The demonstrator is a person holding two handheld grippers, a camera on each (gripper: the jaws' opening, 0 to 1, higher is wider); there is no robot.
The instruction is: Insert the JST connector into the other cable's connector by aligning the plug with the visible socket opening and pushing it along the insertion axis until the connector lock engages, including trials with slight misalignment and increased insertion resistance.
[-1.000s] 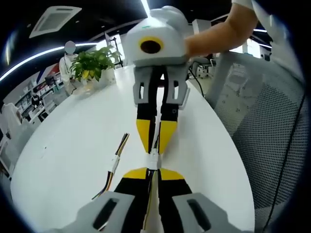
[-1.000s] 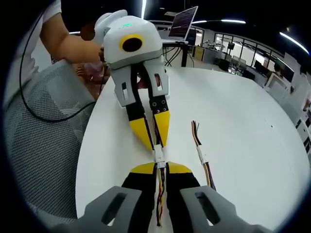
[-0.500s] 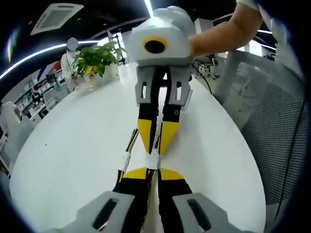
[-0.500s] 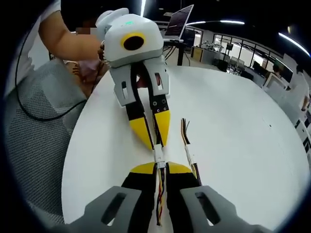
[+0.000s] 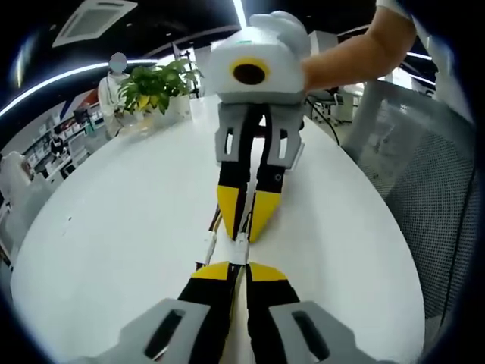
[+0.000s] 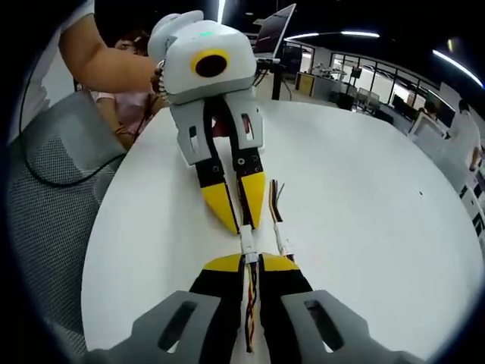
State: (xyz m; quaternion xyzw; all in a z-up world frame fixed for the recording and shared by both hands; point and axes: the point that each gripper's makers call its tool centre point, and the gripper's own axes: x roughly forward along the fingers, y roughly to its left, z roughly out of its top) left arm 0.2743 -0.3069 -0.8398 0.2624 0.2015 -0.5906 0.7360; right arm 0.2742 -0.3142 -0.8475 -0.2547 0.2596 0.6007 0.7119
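Two white JST connectors (image 5: 241, 250) meet end to end between the two grippers, and they look joined. My left gripper (image 5: 233, 267) is shut on the cable right behind its connector; coloured wires run back between its jaws. Facing it, my right gripper (image 5: 244, 230) is shut on the other cable. In the right gripper view the joined connectors (image 6: 247, 243) sit between my right gripper (image 6: 250, 262) and the left gripper (image 6: 241, 221). Both are held just above the white table (image 5: 114, 212).
A spare cable (image 6: 279, 227) with a white connector lies on the table close beside the grippers, also seen as a spare cable (image 5: 208, 246). A potted plant (image 5: 155, 87) stands at the far edge. Mesh chairs (image 5: 432, 189) (image 6: 45, 189) flank the table. A laptop (image 6: 274, 34) sits behind.
Both grippers stay shut and tip to tip on the connectors. The views have shifted, so the spare cable now lies much nearer the gripper tips.
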